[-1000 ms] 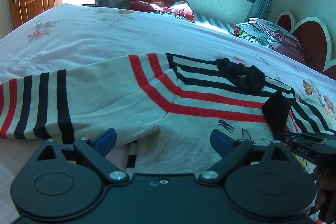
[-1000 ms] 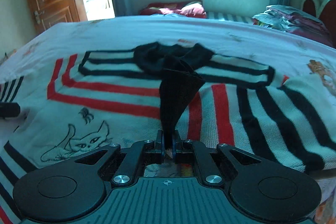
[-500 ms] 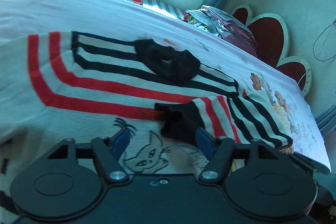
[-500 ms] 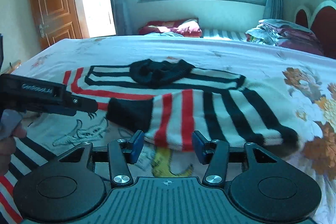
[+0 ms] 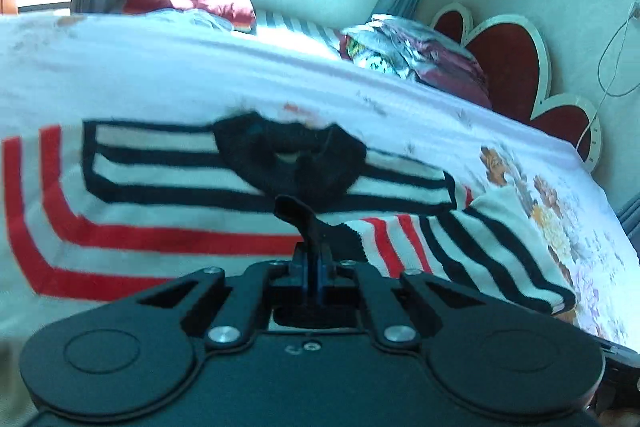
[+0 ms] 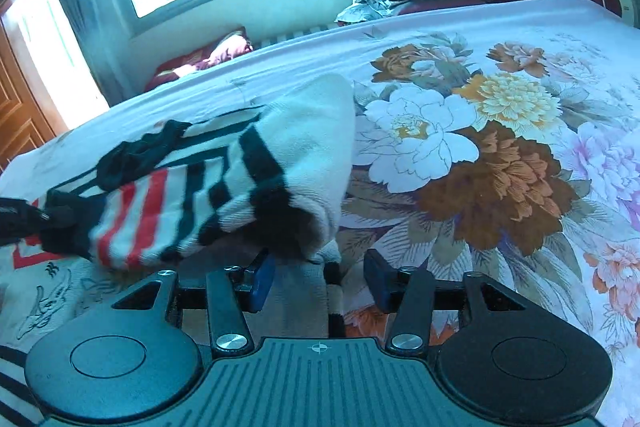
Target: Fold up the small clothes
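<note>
Since the earlier frames, the left gripper (image 5: 312,259) has shut on the black cuff (image 5: 298,215) of the sweater's sleeve, which the right gripper (image 6: 318,277) had held and let go. The left jaws stand fully together with the cuff pinched between them, its tip sticking up above the pads, probably so the sleeve (image 6: 192,195) can be drawn across the body for the fold. The right jaws are partly apart and closing; a strip of striped knit lies between them, but whether the pads press it cannot be told, as the sleeve's dark fold hides the left pad's tip. The striped sweater (image 5: 160,211) lies spread on the bed (image 6: 500,155), collar (image 5: 288,159) toward the far edge, its right sleeve folded inward. Motion blur softens the left wrist view; the sweater's hem and left sleeve are cut off. A cat drawing (image 6: 44,307) shows only partly.
</note>
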The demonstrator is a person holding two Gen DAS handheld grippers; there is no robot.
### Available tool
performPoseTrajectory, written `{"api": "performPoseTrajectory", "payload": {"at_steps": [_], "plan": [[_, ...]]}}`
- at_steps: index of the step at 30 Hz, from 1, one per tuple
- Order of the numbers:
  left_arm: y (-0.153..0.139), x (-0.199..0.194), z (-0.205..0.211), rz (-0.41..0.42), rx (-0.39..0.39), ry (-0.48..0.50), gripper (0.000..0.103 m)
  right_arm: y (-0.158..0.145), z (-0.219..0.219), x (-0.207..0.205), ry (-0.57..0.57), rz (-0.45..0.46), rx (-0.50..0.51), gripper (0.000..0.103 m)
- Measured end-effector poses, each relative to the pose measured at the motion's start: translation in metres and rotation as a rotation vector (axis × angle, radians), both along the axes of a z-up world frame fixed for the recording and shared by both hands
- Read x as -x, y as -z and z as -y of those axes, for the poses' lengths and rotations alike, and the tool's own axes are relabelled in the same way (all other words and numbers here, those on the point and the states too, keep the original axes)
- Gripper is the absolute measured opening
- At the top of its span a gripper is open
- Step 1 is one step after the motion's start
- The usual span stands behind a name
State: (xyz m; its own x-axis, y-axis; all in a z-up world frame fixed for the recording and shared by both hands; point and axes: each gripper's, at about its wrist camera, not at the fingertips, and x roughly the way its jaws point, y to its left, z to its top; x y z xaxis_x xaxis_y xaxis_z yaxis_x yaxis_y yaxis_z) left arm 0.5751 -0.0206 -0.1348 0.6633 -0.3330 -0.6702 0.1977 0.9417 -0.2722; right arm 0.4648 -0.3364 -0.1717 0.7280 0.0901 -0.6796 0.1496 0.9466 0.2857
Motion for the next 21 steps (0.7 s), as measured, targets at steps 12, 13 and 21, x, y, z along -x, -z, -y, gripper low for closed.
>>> {"api": "performPoseTrajectory", "payload": {"at_steps": [12, 13, 21], "plan": [[0.032, 0.002, -0.037, -0.059, -0.143, -0.023, 0.004, 0.007, -0.001, 0.001, -0.010, -0.014, 0.027, 0.029], [0.031, 0.004, -0.040, -0.055, -0.137, -0.026, 0.011, 0.004, 0.000, 0.002, -0.024, -0.016, 0.020, 0.029], [0.032, 0.000, -0.054, -0.047, -0.125, -0.080, 0.035, -0.024, 0.008, 0.002, -0.076, 0.079, 0.011, 0.009]]}}
